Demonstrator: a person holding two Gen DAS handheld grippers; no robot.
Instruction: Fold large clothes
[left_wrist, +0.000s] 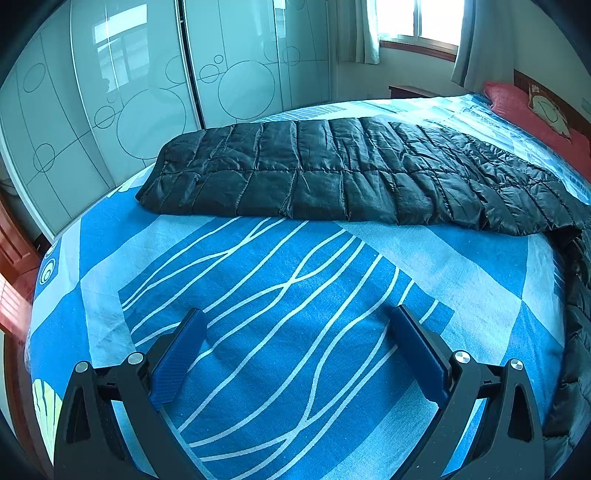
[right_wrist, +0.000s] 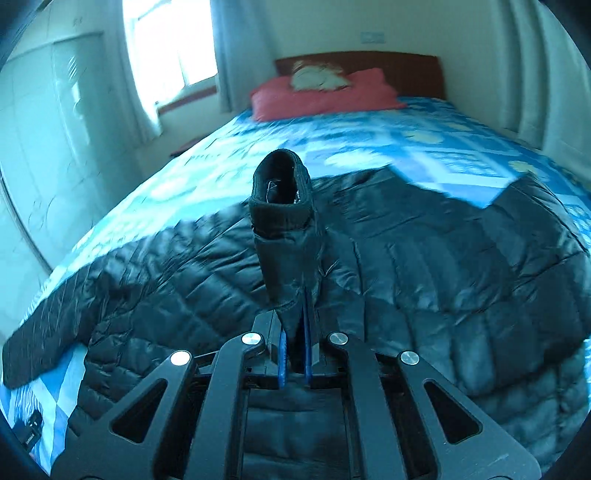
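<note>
A black quilted puffer jacket (left_wrist: 332, 173) lies spread on the blue patterned bed sheet (left_wrist: 258, 314). In the left wrist view my left gripper (left_wrist: 299, 328) hovers over bare sheet in front of the jacket, its blue pads wide apart with nothing between them. In the right wrist view my right gripper (right_wrist: 293, 332) is shut on the jacket's sleeve (right_wrist: 284, 229). The cuff stands up above the fingers. The rest of the jacket (right_wrist: 424, 266) lies below and beyond it, blurred by motion.
Red pillows (right_wrist: 325, 94) and a wooden headboard (right_wrist: 406, 70) sit at the bed's far end. White sliding wardrobe doors (left_wrist: 129, 92) run along one side. A curtained window (left_wrist: 417, 22) lights the room. A small dark object (right_wrist: 31, 428) lies on the sheet at lower left.
</note>
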